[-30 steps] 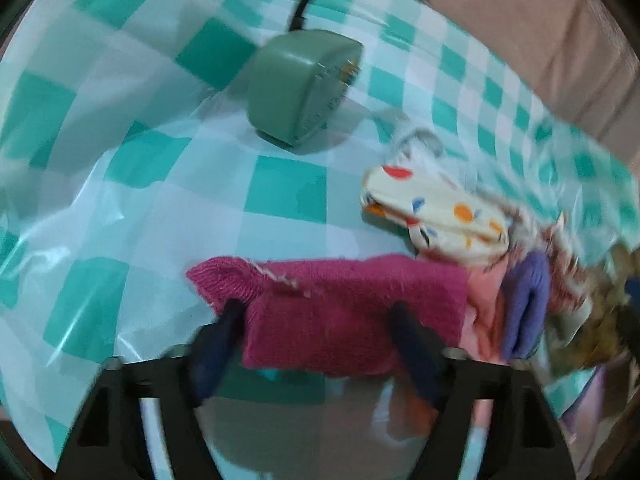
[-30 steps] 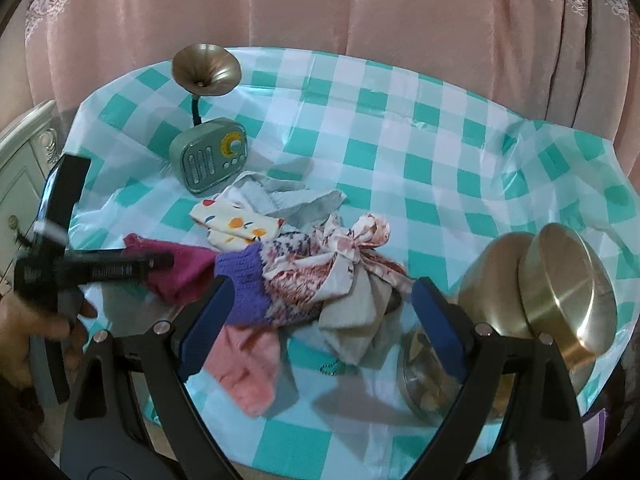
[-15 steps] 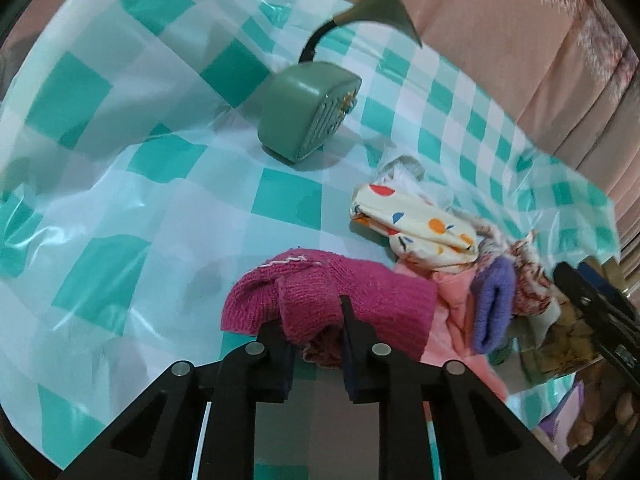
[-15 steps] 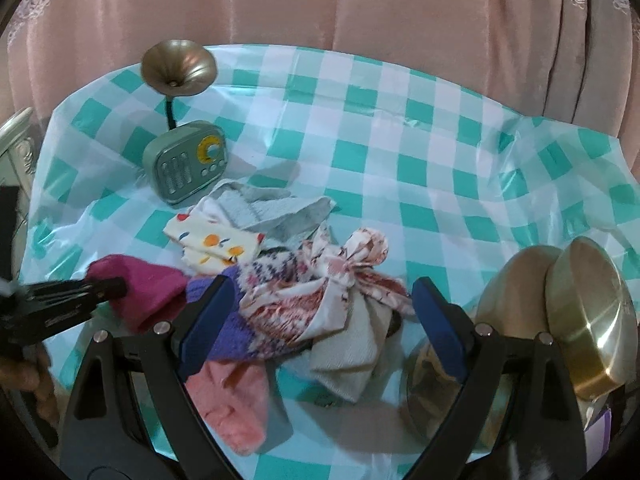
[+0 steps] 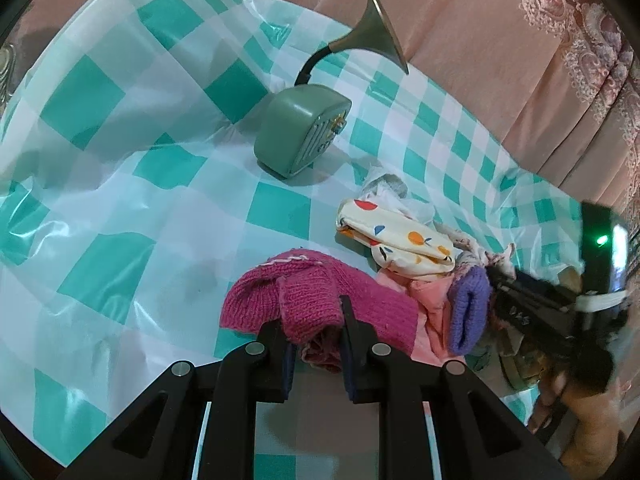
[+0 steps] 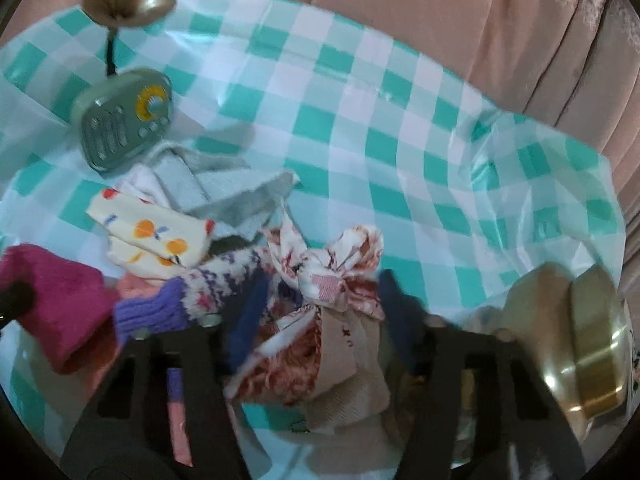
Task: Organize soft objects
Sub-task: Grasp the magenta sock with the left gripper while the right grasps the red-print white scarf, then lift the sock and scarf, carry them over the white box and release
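Magenta knitted sock (image 5: 316, 300) is pinched by left hand-held gripper (image 5: 314, 344); right hand-held gripper (image 6: 320, 312), closing around floral knotted cloth bundle (image 6: 332, 280), not yet clamped. Purple-cuffed patterned sock (image 6: 188, 300) may be snagged.

Right wrist view blurred; pink sock (image 6: 124, 292) mostly hidden under pile.

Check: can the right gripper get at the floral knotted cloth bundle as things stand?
Probably yes. The right gripper already straddles the floral knotted cloth bundle; its jaws have just been closing around it. Nothing lies on top; the purple knit sock crowds one side.
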`<state>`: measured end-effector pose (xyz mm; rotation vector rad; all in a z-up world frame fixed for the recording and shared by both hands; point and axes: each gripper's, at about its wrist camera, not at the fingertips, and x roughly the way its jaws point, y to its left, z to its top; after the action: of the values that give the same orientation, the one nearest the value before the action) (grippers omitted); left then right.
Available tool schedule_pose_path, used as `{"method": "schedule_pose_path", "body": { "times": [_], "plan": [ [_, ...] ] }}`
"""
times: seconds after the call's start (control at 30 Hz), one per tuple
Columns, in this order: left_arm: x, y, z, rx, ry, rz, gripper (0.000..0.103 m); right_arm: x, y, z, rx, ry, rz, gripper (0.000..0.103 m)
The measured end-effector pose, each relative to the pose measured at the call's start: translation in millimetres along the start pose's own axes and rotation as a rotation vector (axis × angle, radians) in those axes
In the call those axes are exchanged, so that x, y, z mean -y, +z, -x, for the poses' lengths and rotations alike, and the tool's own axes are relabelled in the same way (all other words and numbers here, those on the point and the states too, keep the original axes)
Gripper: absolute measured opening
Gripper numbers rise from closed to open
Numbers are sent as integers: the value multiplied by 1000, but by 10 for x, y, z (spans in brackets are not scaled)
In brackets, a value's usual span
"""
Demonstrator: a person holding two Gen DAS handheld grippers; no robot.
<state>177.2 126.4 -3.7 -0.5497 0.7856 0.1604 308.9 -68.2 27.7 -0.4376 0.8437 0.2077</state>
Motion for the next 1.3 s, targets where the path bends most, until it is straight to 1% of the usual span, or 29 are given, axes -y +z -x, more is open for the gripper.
{"method": "schedule_pose_path", "body": {
  "times": [0.03,0.07,0.13,0.2,0.3,0.47,0.57,0.67,0.77,0.83,0.87,1.17,1.3],
  "plan": [
    [-6,-1,14,7,-1,3,19,-7,-14,-19,-7,4,-2,33],
    [-6,0,24,14,-3,6,19,-14,-38,-53,-14,-3,1,29],
    [16,-13,46,27,-2,4,19,-52,-81,-61,8,-38,24,28],
    [39,-28,63,37,2,-1,19,-96,-121,-37,28,-56,46,26],
    [59,-56,112,59,8,0,19,-169,-179,83,89,-73,89,25],
    [77,-82,238,103,29,13,19,-230,-244,400,231,-111,133,24],
    [90,-104,301,119,33,22,19,-239,-250,554,291,-105,146,24],
    [99,-114,368,132,33,29,19,-220,-269,743,346,-69,151,24],
    [111,-142,466,146,21,38,19,-161,-308,911,376,0,148,24],
    [125,-165,528,152,11,43,19,-125,-362,1027,394,22,140,24],
    [132,-180,564,155,5,46,19,-95,-392,1093,400,51,136,24],
    [290,-356,941,177,-61,35,19,203,-708,1483,385,170,82,24],
    [393,-446,1059,177,-88,23,19,388,-886,1635,379,195,57,24]
  ]
}}
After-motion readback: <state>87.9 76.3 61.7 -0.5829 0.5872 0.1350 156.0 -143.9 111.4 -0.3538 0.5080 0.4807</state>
